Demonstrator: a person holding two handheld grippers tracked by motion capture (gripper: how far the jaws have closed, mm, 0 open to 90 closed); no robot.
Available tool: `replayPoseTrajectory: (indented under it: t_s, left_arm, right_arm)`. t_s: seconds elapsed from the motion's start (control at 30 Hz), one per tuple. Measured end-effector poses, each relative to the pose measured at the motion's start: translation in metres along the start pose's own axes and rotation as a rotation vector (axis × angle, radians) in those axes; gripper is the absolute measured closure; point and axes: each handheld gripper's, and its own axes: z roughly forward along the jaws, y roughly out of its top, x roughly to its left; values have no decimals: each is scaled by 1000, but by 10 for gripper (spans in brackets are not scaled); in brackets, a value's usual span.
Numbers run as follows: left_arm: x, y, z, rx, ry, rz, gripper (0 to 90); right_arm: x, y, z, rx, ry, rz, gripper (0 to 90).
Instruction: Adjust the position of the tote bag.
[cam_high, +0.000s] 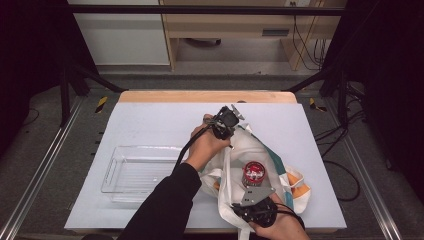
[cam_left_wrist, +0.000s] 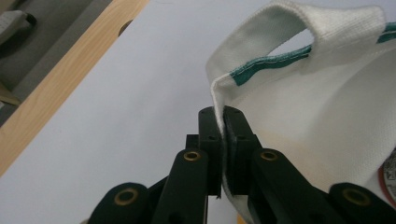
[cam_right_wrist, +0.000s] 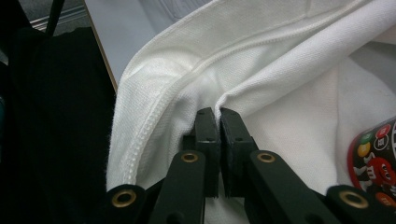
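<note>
both grippers, left gripper and right gripper, clamping tote bag rim, spreading mouth around candy can; next probably needing can lifted out.

A white cloth tote bag with green and orange trim is spread on the right half of the pale grey table top, near its front edge. A round red-lidded candy tin is lodged inside the bag's mouth. A clear rectangular plastic tray is set to the left of the bag, just beside it. The bag's far rim is clamped by the left gripper, its near rim by the right gripper, with the tin between them.
</note>
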Motion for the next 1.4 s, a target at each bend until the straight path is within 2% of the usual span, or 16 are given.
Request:
replayPoseTrajectory:
  t_s: [0.13, 0.2, 0.27, 0.33, 0.4, 0.6, 0.87, 0.93, 0.97, 1.03, 1.1, 1.27, 1.37, 1.4]
  left_arm:
    - [0, -1, -4, -32, -4, 1, 853]
    - [-1, -1, -9, -43, -2, 1, 789]
    - [-1, -2, -17, -73, 9, -2, 713]
    - [-1, -4, -28, -123, 7, -25, 660]
    - [-1, -6, -40, -161, 4, -48, 626]
    - [-10, -16, -72, -235, 3, -24, 578]
    - [-29, -41, -102, -289, -14, 22, 560]
    - [-32, -47, -109, -277, -2, 17, 545]
    - [-34, -49, -111, -278, -7, 10, 545]
    - [-37, -52, -115, -282, -14, 11, 532]
    - [-39, -55, -119, -295, -23, 9, 513]
    - [-48, -66, -125, -313, -38, 19, 485]
    - [-54, -70, -126, -319, -67, -2, 483]
    - [-58, -71, -125, -324, -74, -1, 480]
  right_arm:
    - [0, 1, -2, -4, -9, 4, 852]
    - [-1, 1, -4, -17, -9, 21, 814]
    - [-3, 2, -6, -30, -17, 35, 739]
    - [-5, 3, -9, -43, -30, 46, 626]
    - [-7, 4, -15, -56, -52, 48, 577]
    - [-8, 12, -37, -115, -93, 44, 456]
    - [-20, 23, -71, -154, -185, 53, 417]
    - [-27, 26, -81, -155, -234, 74, 383]
    - [-33, 28, -88, -146, -273, 87, 352]
    - [-42, 32, -96, -133, -294, 135, 318]
    - [-51, 37, -104, -126, -316, 149, 303]
    - [-73, 52, -115, -108, -393, 152, 331]
    - [-90, 55, -115, -130, -413, 200, 356]
    - [-95, 53, -114, -137, -438, 220, 386]
